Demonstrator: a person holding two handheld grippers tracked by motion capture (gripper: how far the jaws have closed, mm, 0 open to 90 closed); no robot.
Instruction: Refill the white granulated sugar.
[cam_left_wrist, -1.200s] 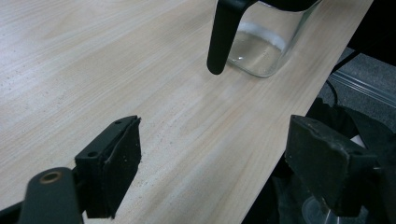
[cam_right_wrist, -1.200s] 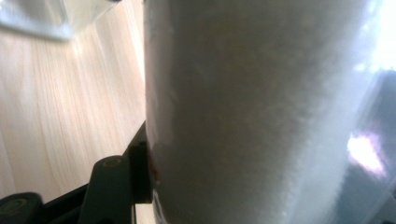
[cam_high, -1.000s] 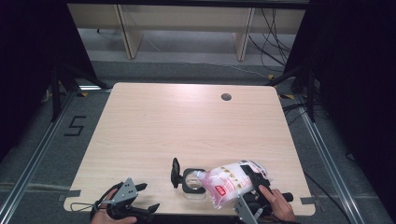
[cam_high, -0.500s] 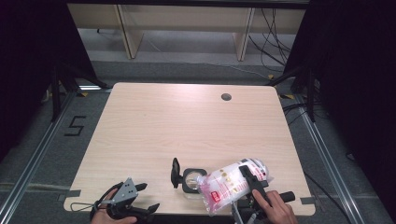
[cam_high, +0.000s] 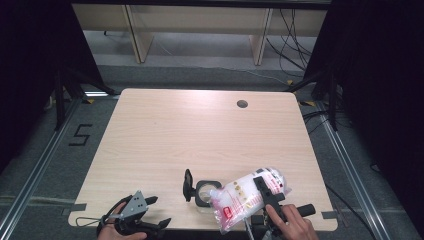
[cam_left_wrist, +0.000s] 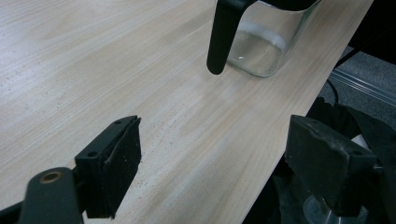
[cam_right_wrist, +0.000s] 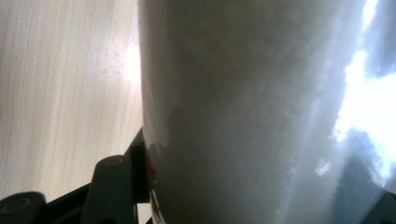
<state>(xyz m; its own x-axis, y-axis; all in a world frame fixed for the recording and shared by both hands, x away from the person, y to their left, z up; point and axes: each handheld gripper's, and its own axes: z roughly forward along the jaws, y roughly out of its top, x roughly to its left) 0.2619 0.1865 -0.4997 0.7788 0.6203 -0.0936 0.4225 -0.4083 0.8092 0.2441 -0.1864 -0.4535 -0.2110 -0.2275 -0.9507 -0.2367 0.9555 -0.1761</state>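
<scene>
Right claw (cam_high: 264, 196) clamps the white-filled bag (cam_high: 245, 197), tipped over the glass jug (cam_high: 206, 192) just left, while left claw (cam_high: 152, 212) gapes empty above the bench (cam_high: 200, 135).

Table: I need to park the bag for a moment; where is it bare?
Free: the table from the glass jug back to the cable hole. Crowded: the near edge, with left gripper, jug, and bag in the right gripper.

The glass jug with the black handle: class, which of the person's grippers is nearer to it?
Right. The right gripper holds a bag of white powder tilted beside the glass jug; the left gripper stands open, apart, toward the table's near-left edge.
</scene>
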